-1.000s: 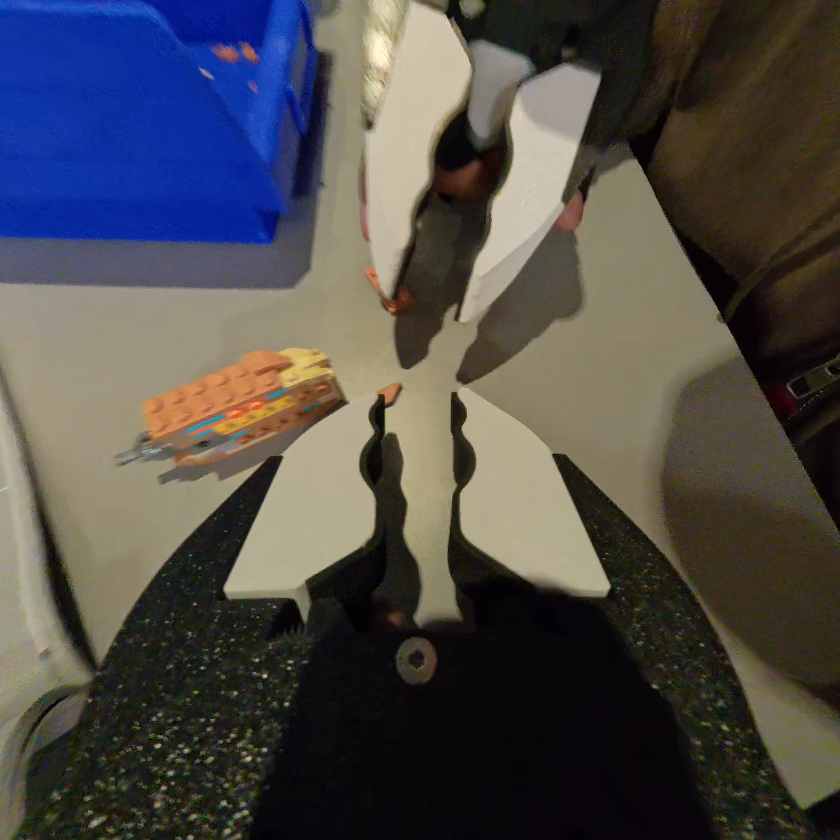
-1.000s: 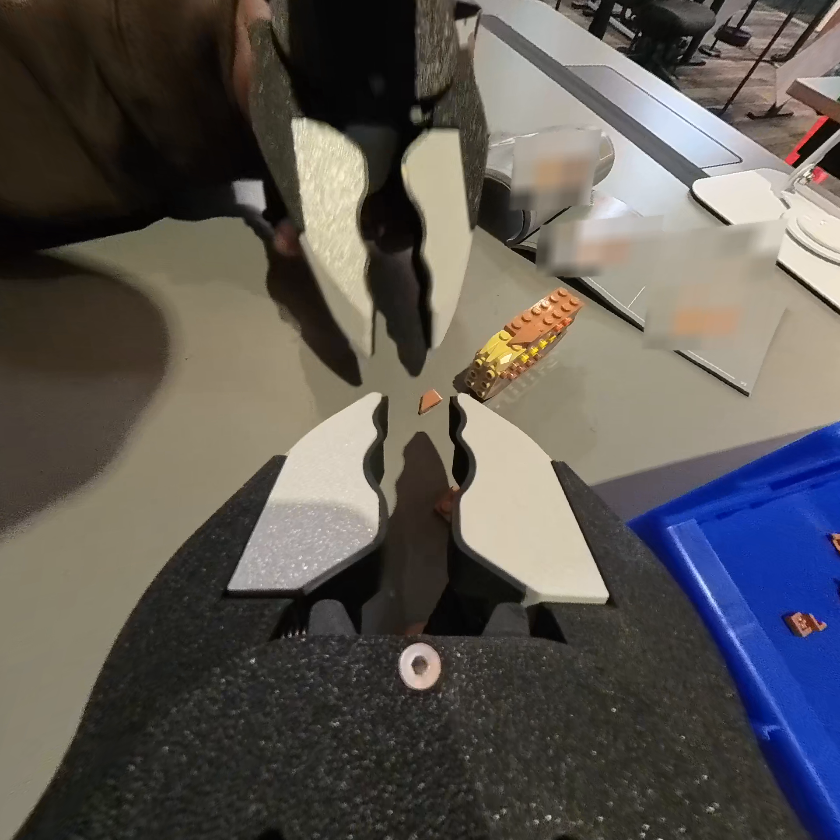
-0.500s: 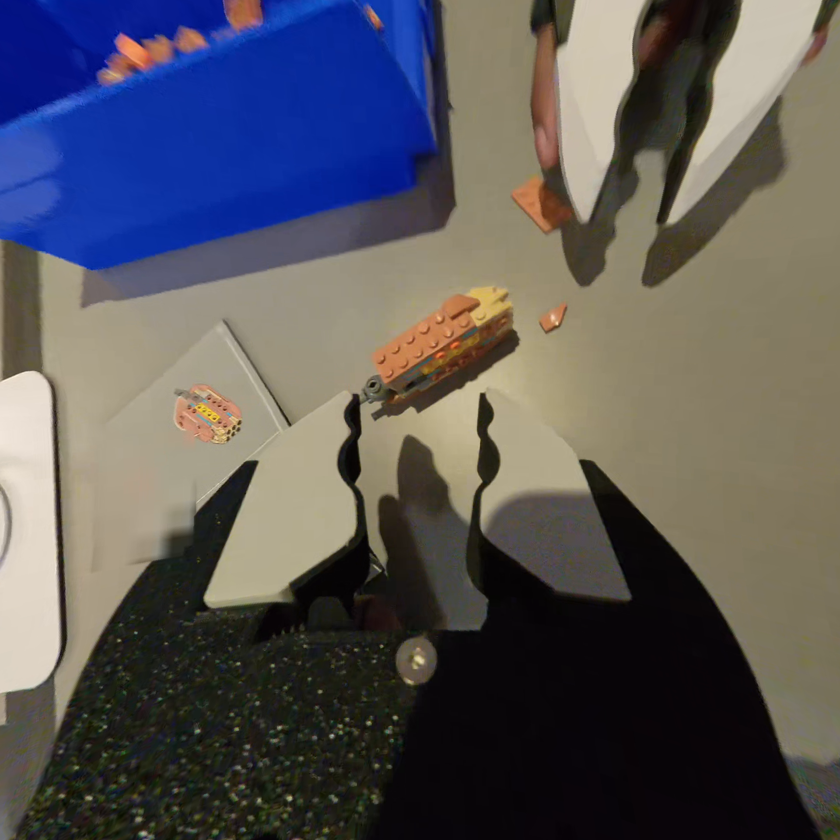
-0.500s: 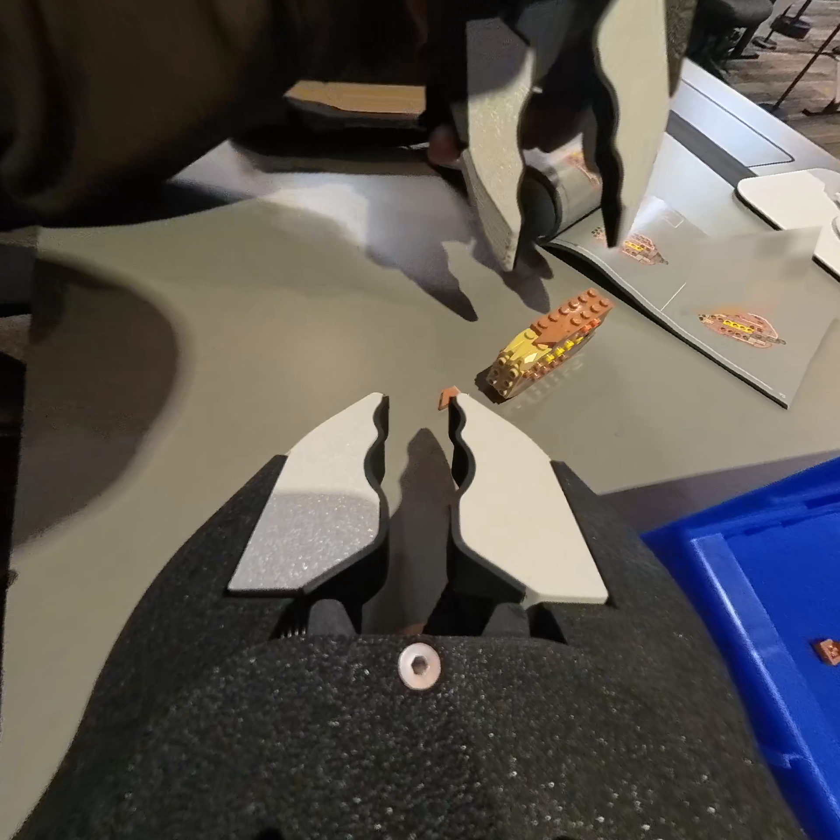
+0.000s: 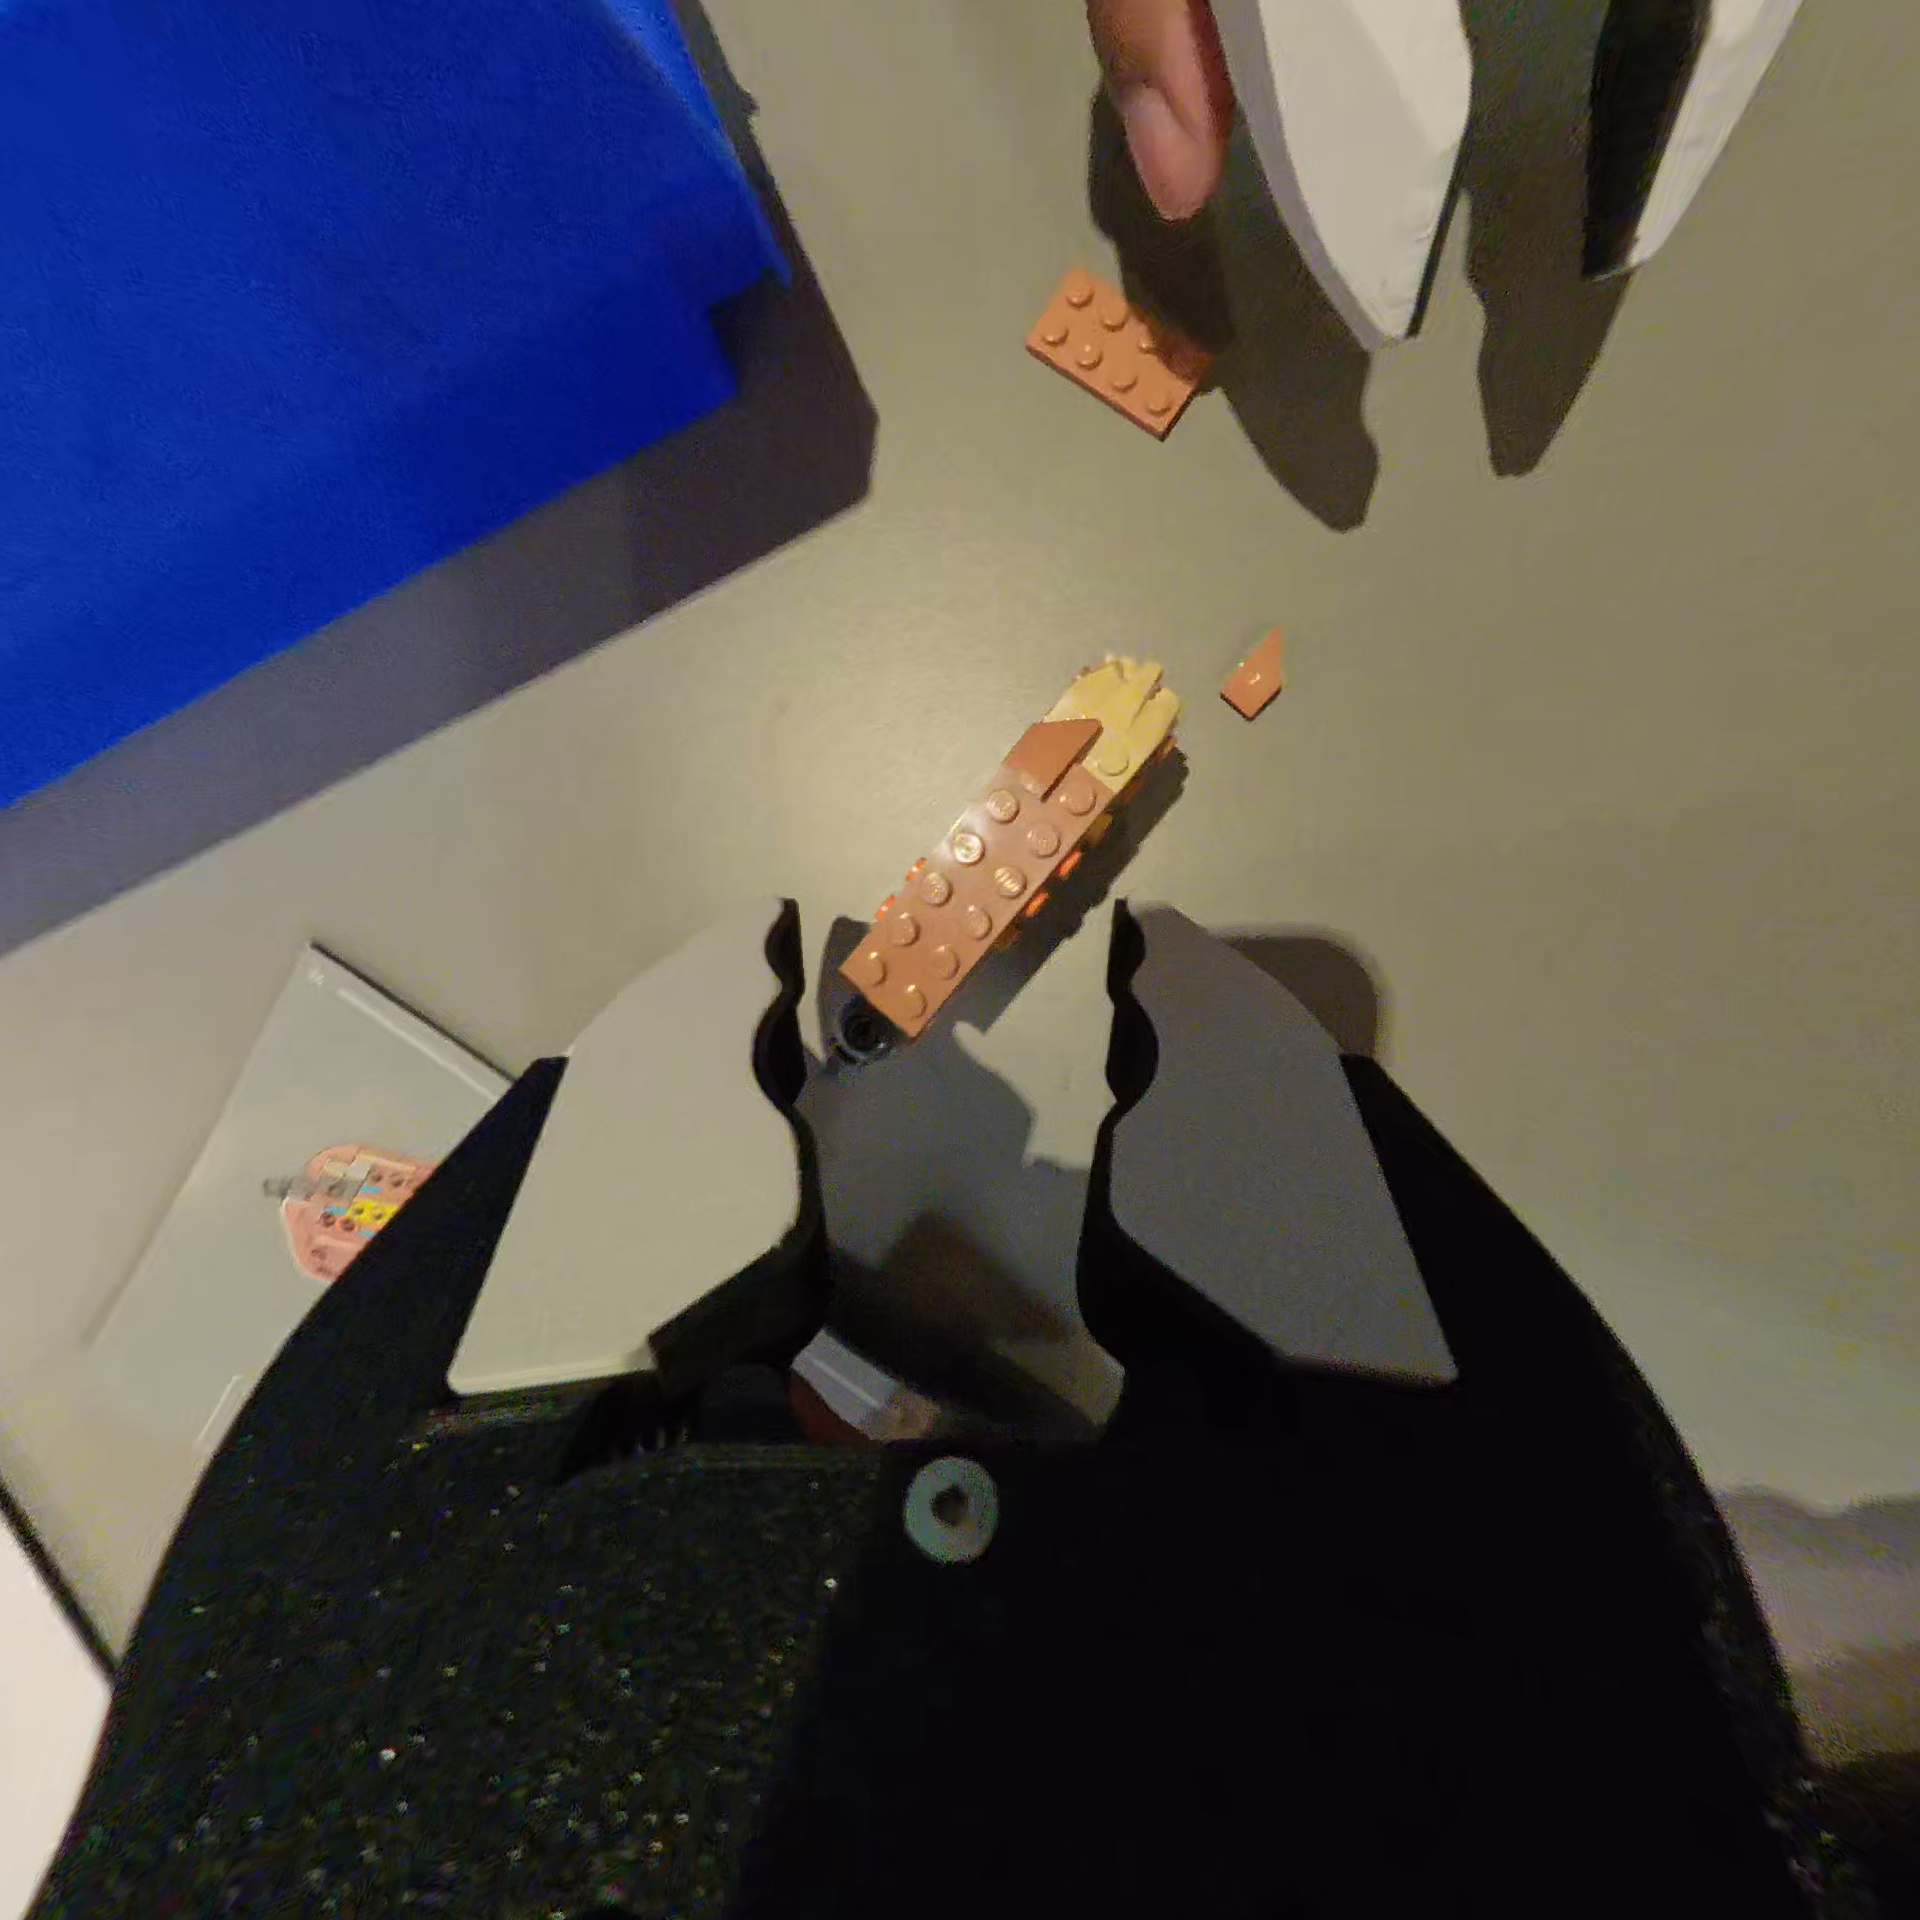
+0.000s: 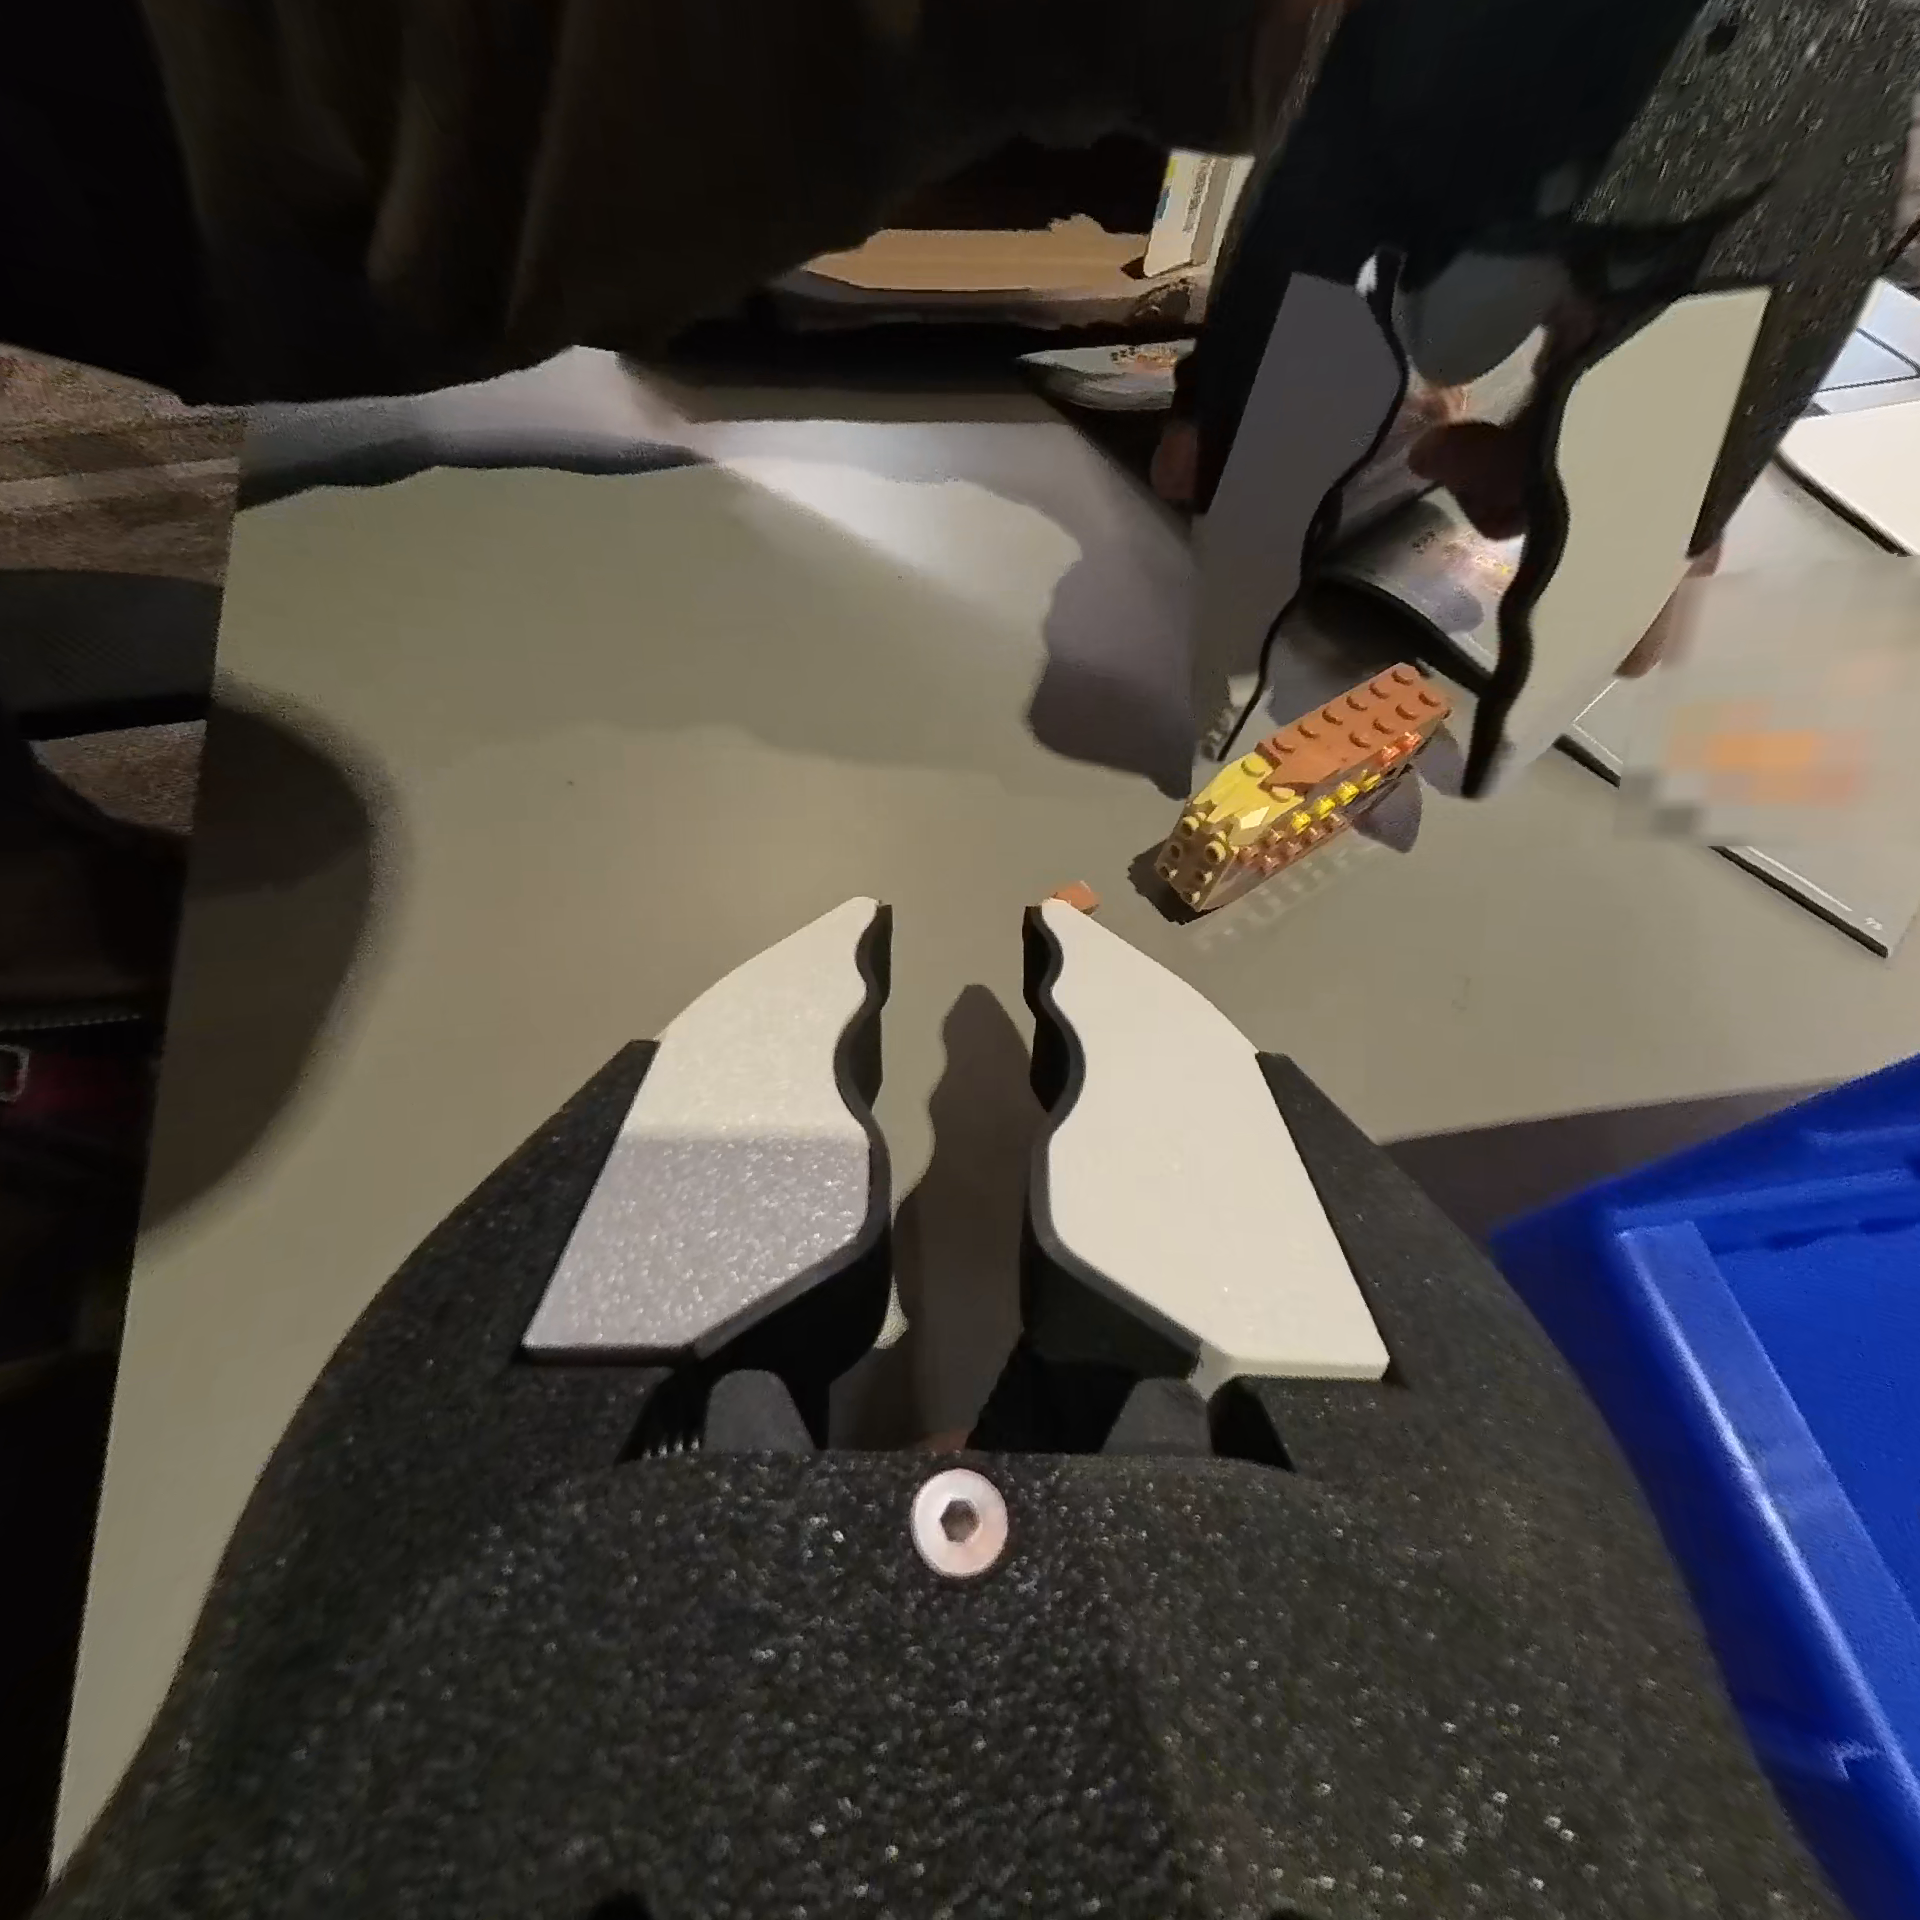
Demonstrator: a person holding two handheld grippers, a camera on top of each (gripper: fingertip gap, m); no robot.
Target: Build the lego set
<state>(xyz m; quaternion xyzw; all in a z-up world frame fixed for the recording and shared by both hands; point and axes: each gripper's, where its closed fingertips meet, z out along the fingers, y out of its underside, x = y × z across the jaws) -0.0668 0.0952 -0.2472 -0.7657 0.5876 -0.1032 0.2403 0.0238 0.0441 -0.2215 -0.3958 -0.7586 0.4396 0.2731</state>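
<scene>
The left gripper [image 5: 951, 935] hangs over the grey table [image 5: 1558, 883] with its jaws spread wide and nothing between them; the near end of the partly built lego model [image 5: 997, 883] lies just under the gap. Just beyond the model's yellow nose sits a small orange wedge piece [image 5: 1254, 681]. Farther off, an orange studded plate [image 5: 1117, 353] lies beside the blue bin [image 5: 364, 312]. The right gripper [image 6: 956, 920] is also parted and empty. An instruction booklet [image 5: 312, 1143] lies at the near left.
</scene>
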